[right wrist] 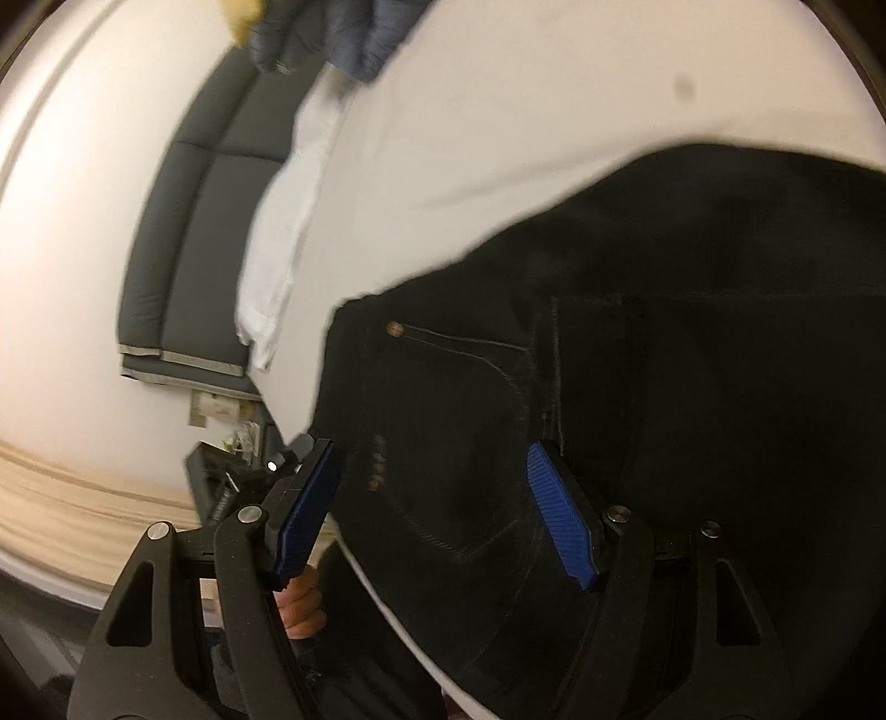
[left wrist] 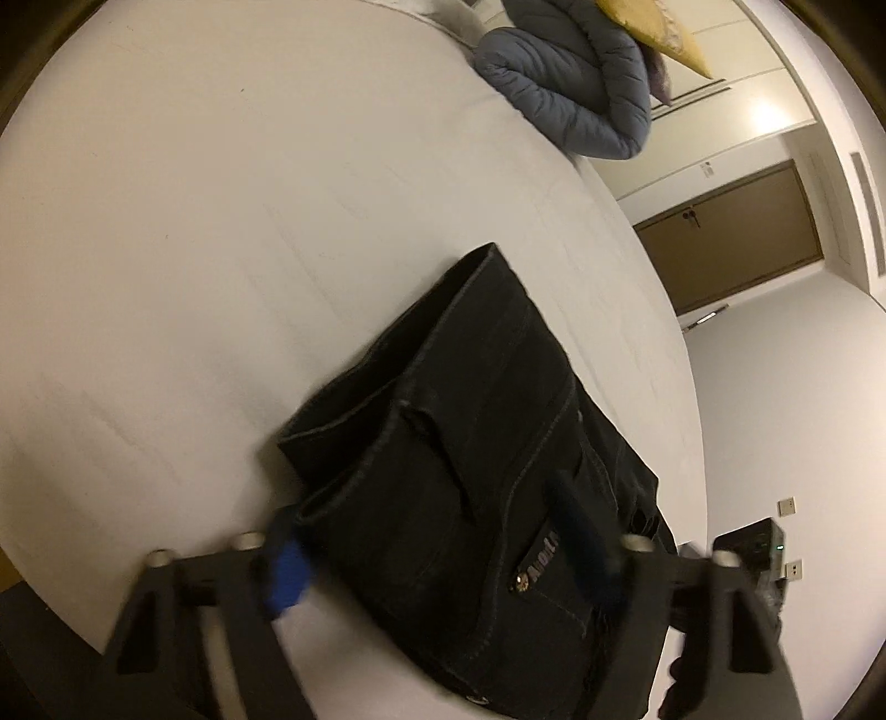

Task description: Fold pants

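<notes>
Folded pants (left wrist: 470, 443) lie on the bed (left wrist: 221, 221); both the left gripper (left wrist: 437, 559) and right gripper (right wrist: 443, 509) straddle them open, apparently without pressing.

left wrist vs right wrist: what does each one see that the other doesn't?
Left wrist only: a brown door and wall sockets.

Right wrist only: a grey padded headboard, a loose white sheet edge, a copper rivet on the pocket, and some fingers under the tongs.

Both: the black pants on the white bed, a blue puffer jacket, something yellow beside it, and open tongs, left and right.
</notes>
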`<state>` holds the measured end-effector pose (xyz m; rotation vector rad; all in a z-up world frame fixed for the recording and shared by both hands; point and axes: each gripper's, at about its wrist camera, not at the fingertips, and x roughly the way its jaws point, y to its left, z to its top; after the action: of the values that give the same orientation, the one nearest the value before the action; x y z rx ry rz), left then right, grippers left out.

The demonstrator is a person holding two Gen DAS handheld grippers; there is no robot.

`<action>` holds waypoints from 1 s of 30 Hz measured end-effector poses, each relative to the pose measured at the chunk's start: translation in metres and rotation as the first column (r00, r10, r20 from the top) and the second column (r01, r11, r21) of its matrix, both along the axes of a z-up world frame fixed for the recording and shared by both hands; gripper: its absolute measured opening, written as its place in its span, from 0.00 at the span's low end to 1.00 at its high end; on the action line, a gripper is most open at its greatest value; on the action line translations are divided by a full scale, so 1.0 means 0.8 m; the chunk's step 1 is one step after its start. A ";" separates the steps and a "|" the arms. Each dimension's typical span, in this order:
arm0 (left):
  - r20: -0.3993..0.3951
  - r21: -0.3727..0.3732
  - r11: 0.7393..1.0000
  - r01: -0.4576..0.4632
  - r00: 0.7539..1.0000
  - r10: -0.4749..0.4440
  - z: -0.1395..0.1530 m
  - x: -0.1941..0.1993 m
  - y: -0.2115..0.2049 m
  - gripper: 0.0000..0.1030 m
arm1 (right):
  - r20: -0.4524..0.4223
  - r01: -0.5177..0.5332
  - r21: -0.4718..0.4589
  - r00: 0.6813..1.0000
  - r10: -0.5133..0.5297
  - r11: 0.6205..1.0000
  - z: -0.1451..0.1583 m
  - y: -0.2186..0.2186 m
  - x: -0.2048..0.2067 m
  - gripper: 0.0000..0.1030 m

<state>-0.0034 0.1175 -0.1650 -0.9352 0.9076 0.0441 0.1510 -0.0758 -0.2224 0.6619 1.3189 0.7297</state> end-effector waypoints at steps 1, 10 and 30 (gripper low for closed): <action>-0.008 -0.001 1.000 -0.006 1.000 0.006 -0.002 0.004 0.002 0.48 | -0.026 -0.002 -0.036 1.000 0.001 0.999 -0.009 0.004 0.004 0.66; 0.041 0.019 1.000 -0.005 0.999 0.004 0.015 0.007 -0.007 0.22 | -0.024 0.018 -0.130 0.999 -0.021 0.991 -0.021 0.026 0.006 0.65; 0.125 0.566 0.725 0.393 0.828 -0.546 0.139 0.027 -0.333 0.17 | 0.061 0.207 0.152 0.974 -0.218 0.966 0.054 -0.148 -0.027 0.68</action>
<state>0.0183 -0.1489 -0.0540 -0.1665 0.7829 -0.2744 0.1292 -0.1942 -0.1789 0.8701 1.1106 0.6728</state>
